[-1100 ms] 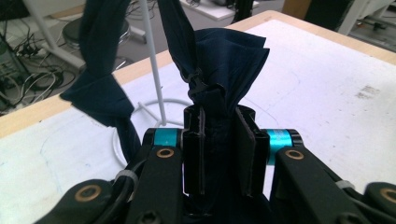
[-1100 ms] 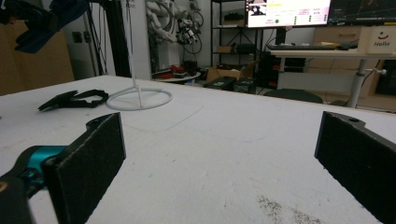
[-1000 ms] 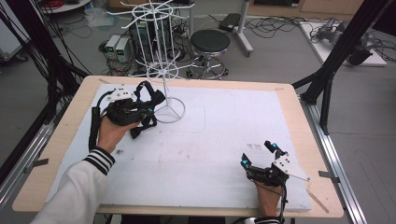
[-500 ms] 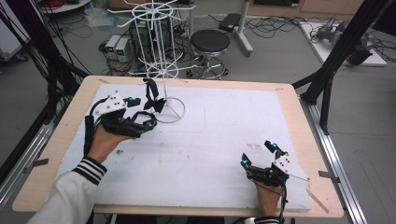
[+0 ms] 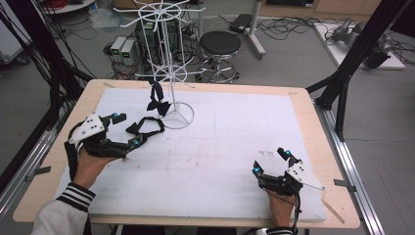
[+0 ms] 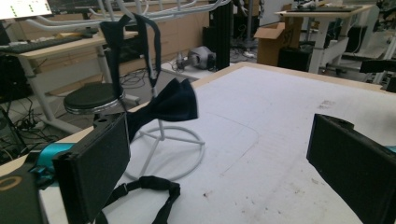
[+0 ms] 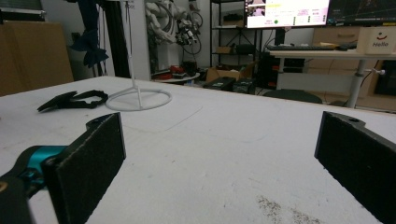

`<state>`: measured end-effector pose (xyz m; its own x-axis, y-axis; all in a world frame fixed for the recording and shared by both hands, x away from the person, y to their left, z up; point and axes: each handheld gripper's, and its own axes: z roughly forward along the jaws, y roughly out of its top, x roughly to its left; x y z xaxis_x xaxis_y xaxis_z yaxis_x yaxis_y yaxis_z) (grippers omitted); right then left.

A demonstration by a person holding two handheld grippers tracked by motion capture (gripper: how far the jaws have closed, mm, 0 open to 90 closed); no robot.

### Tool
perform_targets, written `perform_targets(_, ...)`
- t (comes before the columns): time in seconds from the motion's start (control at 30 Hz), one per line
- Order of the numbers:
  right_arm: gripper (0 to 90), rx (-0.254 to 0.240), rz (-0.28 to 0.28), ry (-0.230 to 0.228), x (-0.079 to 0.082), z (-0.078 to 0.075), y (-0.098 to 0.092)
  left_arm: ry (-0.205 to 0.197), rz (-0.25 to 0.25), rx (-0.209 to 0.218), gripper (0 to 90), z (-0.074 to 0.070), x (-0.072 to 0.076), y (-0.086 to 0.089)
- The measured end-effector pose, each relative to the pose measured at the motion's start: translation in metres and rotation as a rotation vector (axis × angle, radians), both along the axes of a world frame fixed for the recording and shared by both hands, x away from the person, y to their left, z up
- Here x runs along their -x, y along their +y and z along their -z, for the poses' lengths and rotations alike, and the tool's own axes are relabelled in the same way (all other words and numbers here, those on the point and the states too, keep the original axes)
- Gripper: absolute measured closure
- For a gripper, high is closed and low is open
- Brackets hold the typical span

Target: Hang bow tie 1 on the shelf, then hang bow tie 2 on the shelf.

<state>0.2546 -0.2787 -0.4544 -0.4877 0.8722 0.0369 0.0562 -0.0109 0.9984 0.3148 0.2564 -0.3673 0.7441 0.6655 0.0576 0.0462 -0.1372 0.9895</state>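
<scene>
Now the left tool [image 5: 123, 129] has its jaws spread wide; they have just been opening, and nothing is between them. A second ago this tool was up at the white wire stand [image 5: 169, 73], and now it is lower and further from it, near the left edge of the bench [image 5: 303, 105]. One bow tie [image 5: 157, 100] hangs from an arm of the stand. A second black strap [image 5: 145, 126] lies flat on the bench, just beside the stand's ring base. I judge the hanging step is done and this strap comes next. The right tool [image 5: 271, 161] rests apart, spread and empty.
</scene>
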Motion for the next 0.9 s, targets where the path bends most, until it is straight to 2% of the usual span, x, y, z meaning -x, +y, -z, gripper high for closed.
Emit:
perform_targets(0.3, 1.0, -0.005, -0.001, 0.003, 0.000, 0.000, 0.000, -0.055, -0.036, 0.037, 6.6, 0.012, 0.021, 0.019)
perform_targets(0.47, 1.1, 0.000, 0.000, -0.007, 0.000, 0.000, -0.001, -0.044, -0.049, 0.043, 6.6, 0.017, 0.024, 0.026)
perform_targets(0.5, 1.1, -0.007, -0.002, 0.002, 0.000, 0.000, 0.000, -0.042, -0.050, 0.045, 6.6, 0.018, 0.024, 0.026)
perform_targets(0.77, 1.0, -0.004, -0.002, -0.001, 0.000, 0.000, 0.000, -0.018, -0.056, 0.044, 6.6, 0.026, 0.022, 0.030)
perform_targets(0.9, 1.0, -0.001, -0.001, -0.008, 0.000, 0.000, -0.001, -0.019, -0.058, 0.043, 6.6, 0.027, 0.021, 0.031)
